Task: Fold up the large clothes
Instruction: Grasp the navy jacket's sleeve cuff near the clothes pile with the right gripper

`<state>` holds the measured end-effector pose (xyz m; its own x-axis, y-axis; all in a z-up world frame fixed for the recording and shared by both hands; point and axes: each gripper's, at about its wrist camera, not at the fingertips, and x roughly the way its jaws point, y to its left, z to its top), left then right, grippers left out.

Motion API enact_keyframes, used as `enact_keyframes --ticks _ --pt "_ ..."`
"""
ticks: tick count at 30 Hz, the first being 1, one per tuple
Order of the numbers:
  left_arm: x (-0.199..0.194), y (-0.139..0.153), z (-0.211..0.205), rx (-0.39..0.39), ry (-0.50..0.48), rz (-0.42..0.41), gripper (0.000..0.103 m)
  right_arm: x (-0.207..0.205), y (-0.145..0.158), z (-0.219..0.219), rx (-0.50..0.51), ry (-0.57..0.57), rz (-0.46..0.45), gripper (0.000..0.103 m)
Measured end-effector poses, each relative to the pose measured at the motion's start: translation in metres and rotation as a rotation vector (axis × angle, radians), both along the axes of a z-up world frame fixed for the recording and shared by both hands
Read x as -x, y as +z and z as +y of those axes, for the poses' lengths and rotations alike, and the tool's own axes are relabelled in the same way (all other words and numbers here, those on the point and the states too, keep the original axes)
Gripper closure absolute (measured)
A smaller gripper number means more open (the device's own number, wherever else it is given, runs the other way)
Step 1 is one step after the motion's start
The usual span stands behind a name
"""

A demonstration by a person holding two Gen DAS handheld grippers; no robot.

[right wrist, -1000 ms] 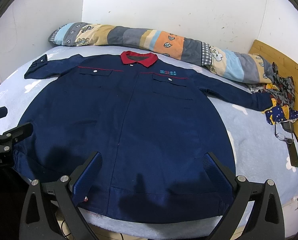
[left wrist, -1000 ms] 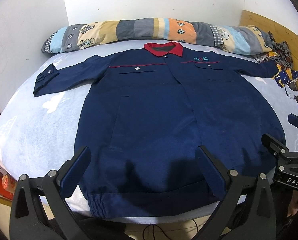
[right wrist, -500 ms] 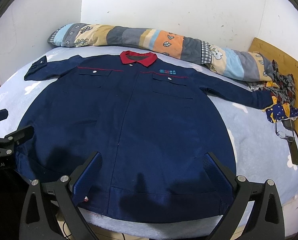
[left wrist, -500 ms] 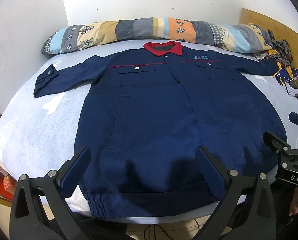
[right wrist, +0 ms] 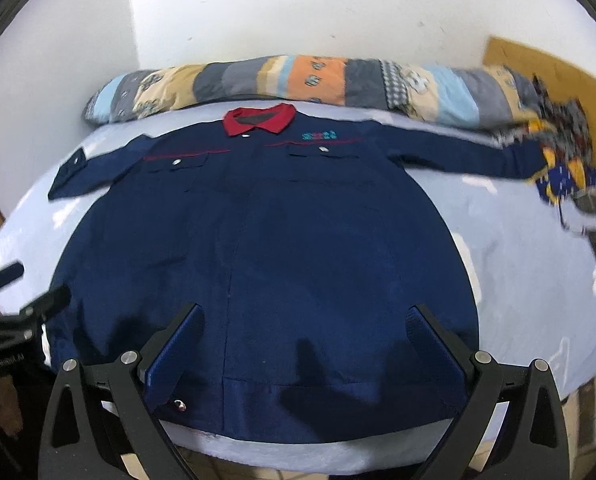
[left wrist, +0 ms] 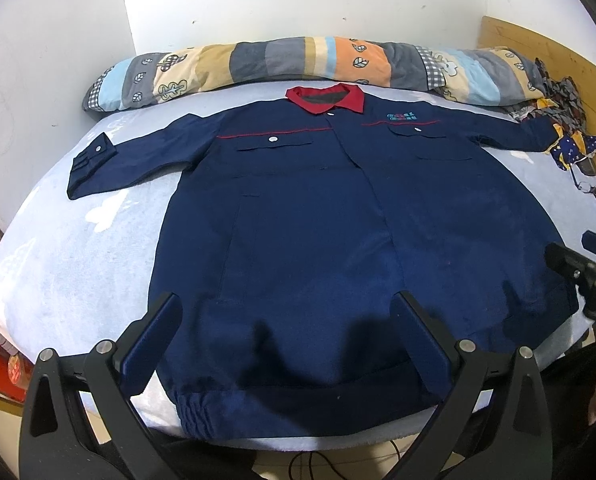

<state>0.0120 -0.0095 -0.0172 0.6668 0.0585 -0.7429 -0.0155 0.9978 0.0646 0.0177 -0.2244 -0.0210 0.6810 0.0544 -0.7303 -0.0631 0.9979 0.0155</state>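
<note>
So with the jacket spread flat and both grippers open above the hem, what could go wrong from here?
1. The jacket hem overhangs the bed edge, so a one-sided pull may drag it off.
2. Its far sleeve cuff touches the clothes pile and may snag it.
3. Left gripper and right gripper may pinch only the top layer.

Bright, even room light; strong fisheye bending and dark corners; the right wrist view is motion-blurred, left sharp

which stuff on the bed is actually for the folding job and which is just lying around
For the job:
- navy blue work jacket with red collar, spread flat
- left tool, open
- right tool, open

Lying about:
- long patchwork bolster pillow
- crumpled patterned cloth pile
- eyeglasses
- pale blue bedsheet
</note>
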Motion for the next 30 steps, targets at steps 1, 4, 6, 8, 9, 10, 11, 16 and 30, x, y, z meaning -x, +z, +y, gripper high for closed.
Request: enact_keyframes --ticks 1,4,6,8,9,10,11,16,30 --pt "-0.001 0.000 -0.001 0.003 0.000 -0.001 0.000 -0.001 -0.001 -0.005 -0.020 -0.014 0.010 0.001" --pt "-0.008 0.000 -0.004 -0.002 -0.001 -0.002 0.000 -0.003 0.000 -0.017 -0.062 -0.038 0.017 0.001" --pt "-0.018 0.001 -0.009 -0.004 -0.008 -0.003 0.000 -0.003 0.001 -0.025 -0.099 -0.050 0.022 0.001" --pt "-0.032 0.002 -0.017 -0.026 -0.013 -0.017 0.000 -0.004 0.002 -0.034 -0.154 -0.056 0.027 0.001" --pt "-0.041 0.002 -0.022 -0.037 -0.021 -0.023 0.000 -0.006 0.002 -0.040 -0.192 -0.058 0.035 0.001" --pt "-0.049 0.001 -0.027 -0.043 -0.031 -0.024 0.000 -0.008 0.002 -0.047 -0.247 -0.049 0.053 0.001" --pt "-0.059 0.000 -0.032 -0.045 -0.038 -0.022 0.000 -0.010 0.002 -0.053 -0.288 -0.046 0.065 0.001" --pt "-0.093 -0.007 -0.046 -0.012 -0.082 0.022 0.000 -0.030 0.015 -0.119 -0.437 -0.117 0.092 0.001" --pt "-0.117 -0.003 -0.042 0.056 -0.136 0.068 0.000 -0.180 0.023 -0.383 -0.622 -0.536 0.022 0.016"
